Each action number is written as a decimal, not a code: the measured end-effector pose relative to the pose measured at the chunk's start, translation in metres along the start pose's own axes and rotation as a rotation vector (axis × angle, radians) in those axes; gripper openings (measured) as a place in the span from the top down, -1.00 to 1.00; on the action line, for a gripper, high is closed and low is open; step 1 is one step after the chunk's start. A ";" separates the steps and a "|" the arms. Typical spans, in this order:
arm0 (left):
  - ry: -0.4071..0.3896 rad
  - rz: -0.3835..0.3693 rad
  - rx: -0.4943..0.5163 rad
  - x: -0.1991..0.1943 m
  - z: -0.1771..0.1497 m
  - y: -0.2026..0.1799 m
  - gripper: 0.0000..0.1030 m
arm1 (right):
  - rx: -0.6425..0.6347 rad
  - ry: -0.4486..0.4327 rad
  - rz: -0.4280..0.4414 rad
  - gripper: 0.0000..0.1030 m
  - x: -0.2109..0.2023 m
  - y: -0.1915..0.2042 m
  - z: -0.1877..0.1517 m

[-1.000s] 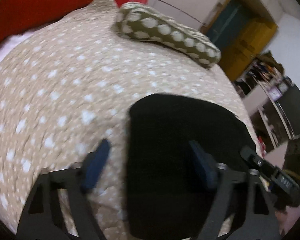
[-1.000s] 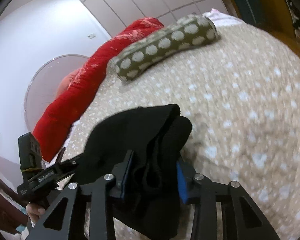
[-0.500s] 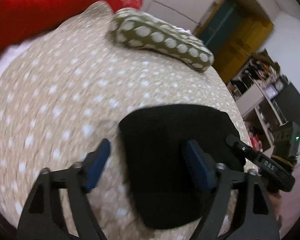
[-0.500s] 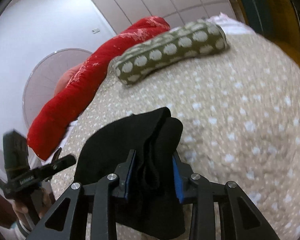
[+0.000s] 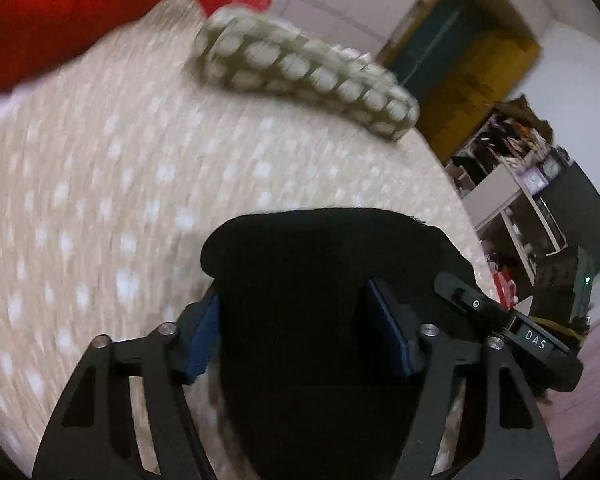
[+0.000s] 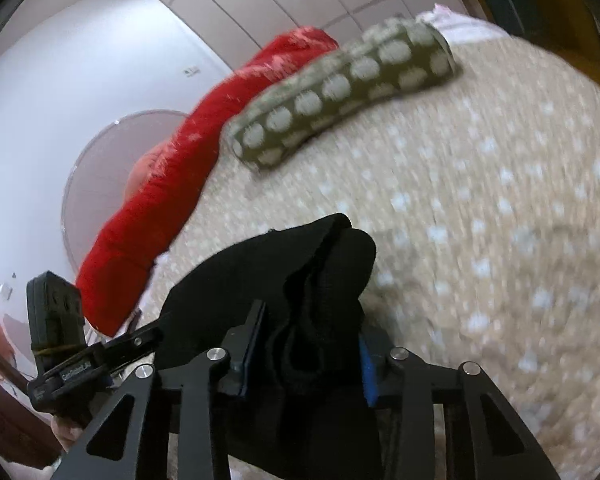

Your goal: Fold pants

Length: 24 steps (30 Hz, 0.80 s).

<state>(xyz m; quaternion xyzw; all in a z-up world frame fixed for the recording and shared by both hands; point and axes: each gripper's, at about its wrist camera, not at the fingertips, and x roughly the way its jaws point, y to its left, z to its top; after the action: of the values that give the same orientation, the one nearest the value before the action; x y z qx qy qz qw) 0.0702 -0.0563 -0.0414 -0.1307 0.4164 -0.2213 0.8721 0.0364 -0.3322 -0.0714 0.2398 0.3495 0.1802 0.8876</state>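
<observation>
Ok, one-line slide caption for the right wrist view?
Right gripper shut on bunched black pants above the spotted beige bedspread.

The left gripper [image 5: 296, 334] reaches forward from 6 o'clock, its two blue-padded fingers [image 5: 392, 338] set on either side of the folded black pants [image 5: 320, 280], both pads against the cloth. The pants lie on a beige bed [image 5: 112, 184] with white dots, their rounded far edge toward 12 o'clock. At 12 o'clock a green spotted bolster [image 5: 304, 72] lies across the bed; a red pillow [image 5: 80, 12] sits at 10 to 11 o'clock. The right gripper [image 5: 512, 328] enters at 4 o'clock, touching the edge of the pants. Shelves [image 5: 516, 184] stand at 3 o'clock, a dark doorway [image 5: 452, 52] at 1 to 2 o'clock.
</observation>
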 end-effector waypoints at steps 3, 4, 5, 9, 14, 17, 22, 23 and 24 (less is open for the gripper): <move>-0.057 0.010 0.043 0.004 0.029 -0.005 -0.19 | -0.005 -0.056 0.002 0.31 -0.001 0.006 0.019; -0.058 0.008 0.052 0.009 0.038 -0.004 -0.19 | 0.005 -0.077 0.006 0.32 0.001 0.006 0.027; -0.054 0.010 0.059 0.015 0.046 -0.003 -0.19 | 0.012 -0.098 0.003 0.32 0.003 0.007 0.034; -0.002 0.102 0.097 0.060 0.069 0.009 -0.19 | 0.003 -0.103 -0.129 0.15 0.032 0.000 0.047; 0.020 0.147 0.098 0.064 0.058 0.018 -0.26 | 0.005 -0.028 -0.265 0.13 0.023 -0.005 0.041; 0.005 0.197 0.103 0.055 0.051 0.015 -0.32 | -0.089 -0.087 -0.318 0.13 -0.001 0.017 0.043; -0.010 0.226 0.105 0.053 0.042 0.010 -0.32 | -0.210 -0.058 -0.290 0.15 0.004 0.052 0.044; -0.012 0.230 0.103 0.053 0.042 0.010 -0.32 | -0.216 -0.048 -0.298 0.15 0.007 0.056 0.040; -0.015 0.233 0.099 0.053 0.041 0.009 -0.32 | -0.214 -0.035 -0.312 0.15 0.012 0.055 0.037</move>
<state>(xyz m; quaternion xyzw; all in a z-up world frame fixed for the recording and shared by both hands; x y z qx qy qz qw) 0.1342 -0.0728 -0.0555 -0.0399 0.4109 -0.1379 0.9003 0.0627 -0.2922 -0.0237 0.0898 0.3458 0.0723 0.9312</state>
